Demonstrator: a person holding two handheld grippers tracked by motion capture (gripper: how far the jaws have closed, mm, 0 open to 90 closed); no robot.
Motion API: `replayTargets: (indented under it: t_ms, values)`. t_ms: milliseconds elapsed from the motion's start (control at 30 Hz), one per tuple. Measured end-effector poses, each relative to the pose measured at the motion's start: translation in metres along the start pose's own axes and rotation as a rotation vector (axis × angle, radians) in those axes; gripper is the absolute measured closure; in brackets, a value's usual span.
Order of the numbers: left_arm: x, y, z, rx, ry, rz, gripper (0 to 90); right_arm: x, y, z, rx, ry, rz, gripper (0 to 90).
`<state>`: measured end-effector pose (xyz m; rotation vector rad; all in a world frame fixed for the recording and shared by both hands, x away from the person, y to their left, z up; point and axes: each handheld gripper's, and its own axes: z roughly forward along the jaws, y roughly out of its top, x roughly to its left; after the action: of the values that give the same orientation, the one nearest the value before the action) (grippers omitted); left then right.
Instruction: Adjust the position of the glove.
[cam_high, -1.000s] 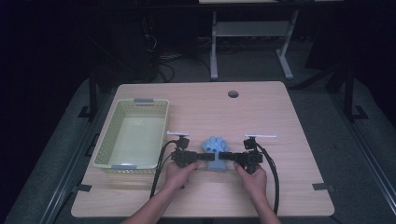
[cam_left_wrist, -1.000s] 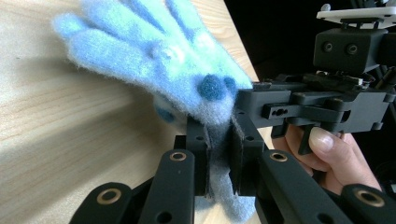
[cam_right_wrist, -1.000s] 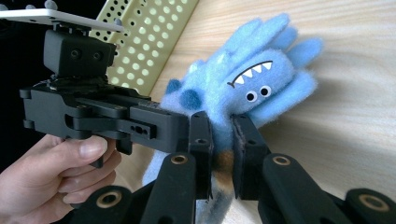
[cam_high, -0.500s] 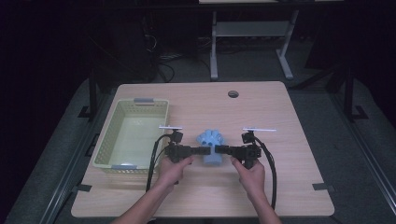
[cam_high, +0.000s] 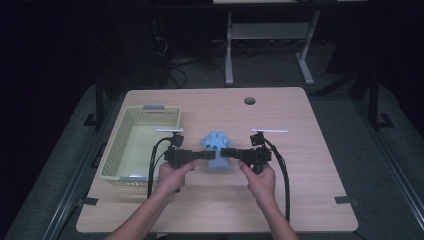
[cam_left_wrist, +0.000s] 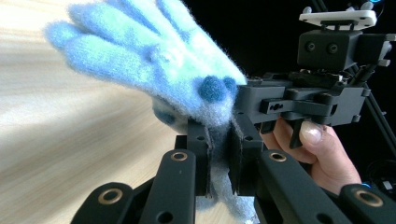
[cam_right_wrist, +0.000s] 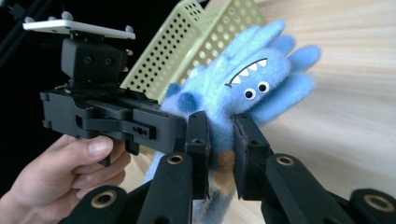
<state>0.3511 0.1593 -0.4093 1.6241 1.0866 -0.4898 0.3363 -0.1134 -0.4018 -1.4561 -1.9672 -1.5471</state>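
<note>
- Table (cam_high: 310, 200): pale wood top with a small round hole (cam_high: 249, 100) near the far edge; the person's forearms come in from the near edge
- Basket (cam_high: 112, 157): pale yellow-green, perforated walls, sits on the left part of the table, just left of the left gripper; in the right gripper view its wall (cam_right_wrist: 196, 42) rises behind the toy
- Toy (cam_high: 216, 150): fluffy blue plush with darker blue finger-like lobes, held between the two grippers over the middle of the table, right of the basket; in the right gripper view (cam_right_wrist: 243, 88) it shows two googly eyes and a toothed mouth, tilted; in the left gripper view (cam_left_wrist: 154, 60) its back and two dark blue bumps show
- Left gripper (cam_high: 209, 154): points right, toward the toy; in its own view (cam_left_wrist: 218, 158) the pads are clamped tight on a thin fold of the toy's blue fabric
- Right gripper (cam_high: 226, 151): points left, facing the other gripper, the two tips close together at the toy; in its own view (cam_right_wrist: 219, 158) the jaws have just been easing apart a little, yet the toy's lower part, blue with an orange-brown patch, sits between the pads and touches both
</note>
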Motion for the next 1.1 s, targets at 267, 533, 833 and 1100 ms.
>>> replayTargets:
  t_ms: [267, 533, 833, 1100]
  values:
    - [0.002, 0.006, -0.016, -0.008, 0.001, 0.002, 80.7, 0.011, 0.009, 0.012, 0.003, 0.019, -0.012, 77.8]
    - [0.005, 0.012, -0.029, -0.03, 0.0, 0.003, 80.7, 0.019, 0.02, 0.022, 0.007, 0.027, -0.025, 77.5]
    - [0.009, 0.015, -0.045, -0.057, 0.005, -0.006, 80.8, 0.03, 0.03, 0.036, 0.024, 0.031, -0.038, 77.2]
    - [0.013, 0.018, -0.061, -0.076, 0.008, -0.012, 80.8, 0.04, 0.037, 0.049, 0.037, 0.041, -0.057, 77.3]
